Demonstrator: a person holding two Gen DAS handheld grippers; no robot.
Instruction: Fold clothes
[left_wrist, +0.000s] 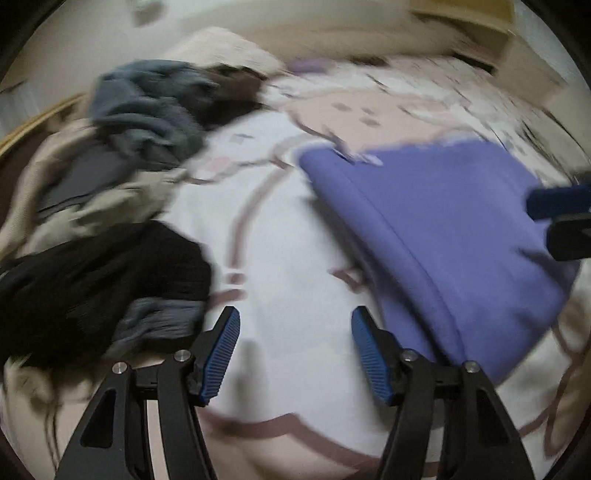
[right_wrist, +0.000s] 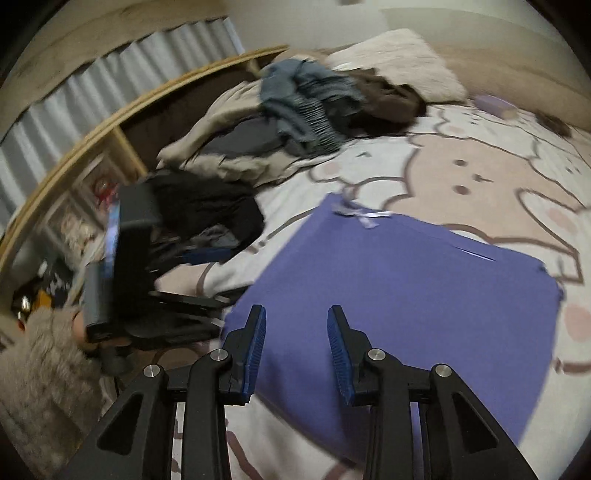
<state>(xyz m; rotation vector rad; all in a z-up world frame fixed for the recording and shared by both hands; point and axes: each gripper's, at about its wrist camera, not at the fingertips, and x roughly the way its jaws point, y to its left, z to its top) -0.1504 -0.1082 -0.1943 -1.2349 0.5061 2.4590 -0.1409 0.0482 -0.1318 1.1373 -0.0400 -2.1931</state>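
From the left wrist view, the left hand-held gripper (left_wrist: 295, 350) is wide apart with nothing in it, and it hangs over the bed (left_wrist: 288, 266). A purple cloth (left_wrist: 443, 229) lies flat on the bed to its right, with straight edges, so I think this one is folded. On the other side sits a pile (left_wrist: 122, 155) of grey, tan and black clothes, all bunched up. Those look like the ones left to fold. This picture is blurry. At the right edge a bit of the right hand-held gripper (left_wrist: 561, 218) peeks in.

From the right wrist view, the right hand-held gripper (right_wrist: 295, 347) is partly apart and holds nothing. It hovers over the near edge of the purple cloth (right_wrist: 406, 288). Here you can see the whole cloth and a small white tag (right_wrist: 364, 216) at its far edge. The pile (right_wrist: 280, 122) lies further back, well apart from it. This view also shows the left hand-held gripper (right_wrist: 207, 254) from the side, a furry sleeve (right_wrist: 44, 362), a pillow (right_wrist: 399, 62) and a wooden shelf (right_wrist: 99, 140), which the other view does not.
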